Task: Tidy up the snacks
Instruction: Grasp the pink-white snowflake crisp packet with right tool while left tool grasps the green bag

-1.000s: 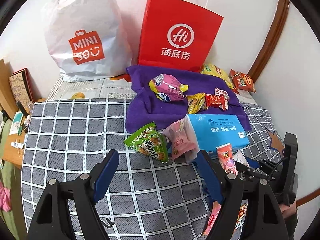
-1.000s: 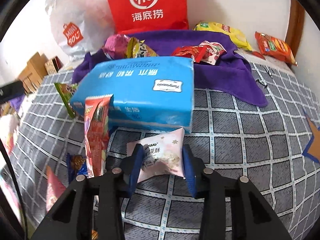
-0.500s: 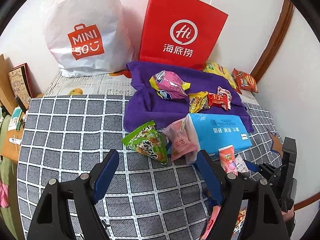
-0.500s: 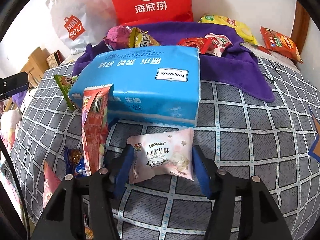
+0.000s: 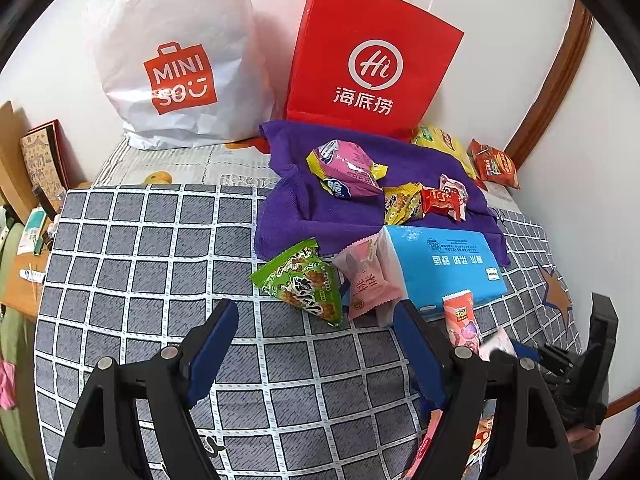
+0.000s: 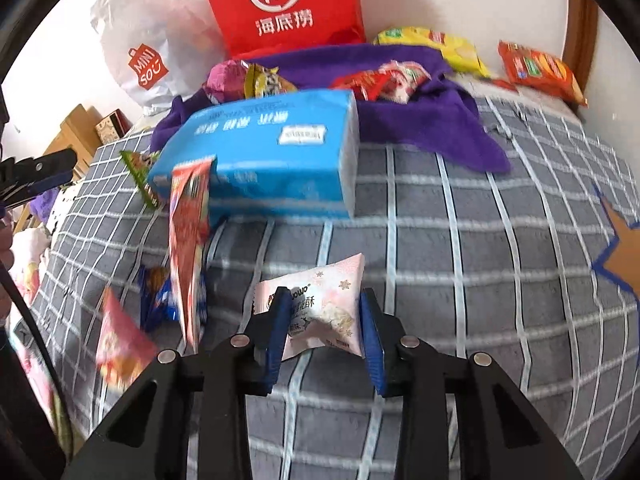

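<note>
Right gripper (image 6: 325,322) has just closed on the pink snack pouch (image 6: 320,312): light, puffy, crinkly, so pinch mid-body gently. Left gripper (image 5: 316,344) is apart, empty.

Right gripper (image 6: 325,322) just closing, clamped on pale pink snack packet (image 6: 320,312); blue tissue pack (image 6: 264,152) behind

A blue rectangular tissue pack (image 5: 444,268) lay on the grey checked bedspread (image 5: 140,240), before a purple towel (image 5: 304,208); a green triangular snack bag (image 5: 300,282) lay to its left, and behind stood a red paper bag (image 5: 368,60).
</note>
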`<state>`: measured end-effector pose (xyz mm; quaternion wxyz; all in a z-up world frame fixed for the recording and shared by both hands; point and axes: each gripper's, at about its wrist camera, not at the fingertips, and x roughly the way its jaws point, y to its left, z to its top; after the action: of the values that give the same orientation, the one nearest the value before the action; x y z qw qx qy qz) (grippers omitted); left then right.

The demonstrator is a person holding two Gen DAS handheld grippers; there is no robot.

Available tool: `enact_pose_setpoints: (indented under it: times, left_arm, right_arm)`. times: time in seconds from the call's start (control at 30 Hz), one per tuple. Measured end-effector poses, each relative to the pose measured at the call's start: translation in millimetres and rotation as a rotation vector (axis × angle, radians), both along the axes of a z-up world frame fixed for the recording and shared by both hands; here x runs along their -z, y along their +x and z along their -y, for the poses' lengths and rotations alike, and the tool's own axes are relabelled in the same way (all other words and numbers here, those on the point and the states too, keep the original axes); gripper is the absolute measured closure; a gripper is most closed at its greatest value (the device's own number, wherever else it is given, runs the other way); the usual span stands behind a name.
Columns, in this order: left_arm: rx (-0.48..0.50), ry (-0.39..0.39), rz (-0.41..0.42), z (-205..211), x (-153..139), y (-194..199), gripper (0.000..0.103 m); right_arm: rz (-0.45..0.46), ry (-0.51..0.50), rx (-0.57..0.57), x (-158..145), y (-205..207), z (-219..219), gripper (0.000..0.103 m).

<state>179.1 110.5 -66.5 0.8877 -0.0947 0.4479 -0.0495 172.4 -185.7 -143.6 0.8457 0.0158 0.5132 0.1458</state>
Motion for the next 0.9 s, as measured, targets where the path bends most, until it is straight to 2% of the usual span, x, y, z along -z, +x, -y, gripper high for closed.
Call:
enact_pose_setpoints:
  times: [0.23, 0.37, 0.47, 0.6, 0.7, 0.8, 0.9]
  left_arm:
    - [0.007, -0.012, -0.011, 2.1, 4.4, -0.3, 0.024]
    - [0.008, 0.007, -0.014, 4.1, 3.6, -0.5, 0.024]
    - [0.004, 0.01, -0.008, 2.3, 1.2, -1.4, 0.024]
    - [-0.009, 0.016, -0.011, -2.1, 4.0, -1.2, 0.024]
    - [-0.023, 0.014, -0.028, -7.8, 11.9, 1.4, 0.025]
    - [-0.043, 0.007, -0.049, -13.2, 21.5, 7.4, 0.026]
    - [-0.051, -0.006, -0.066, -16.0, 29.9, 16.6, 0.026]
  right_arm:
    - [-0.012, -0.008, -0.002, 2.2, -10.8, 2.3, 0.059]
    - [-0.003, -0.062, -0.028, 10.0, -8.2, -11.8, 0.048]
    - [0.013, -0.097, -0.04, 14.2, -5.9, -19.7, 0.045]
    - [0.043, -0.127, -0.05, 14.5, -6.6, -25.2, 0.047]
    - [0.069, -0.12, -0.046, 10.1, -9.7, -21.4, 0.062]
    - [0.052, -0.059, -0.03, 6.4, -6.9, -9.5, 0.064]
    - [0.046, -0.047, -0.018, 6.5, -3.8, -4.9, 0.064]
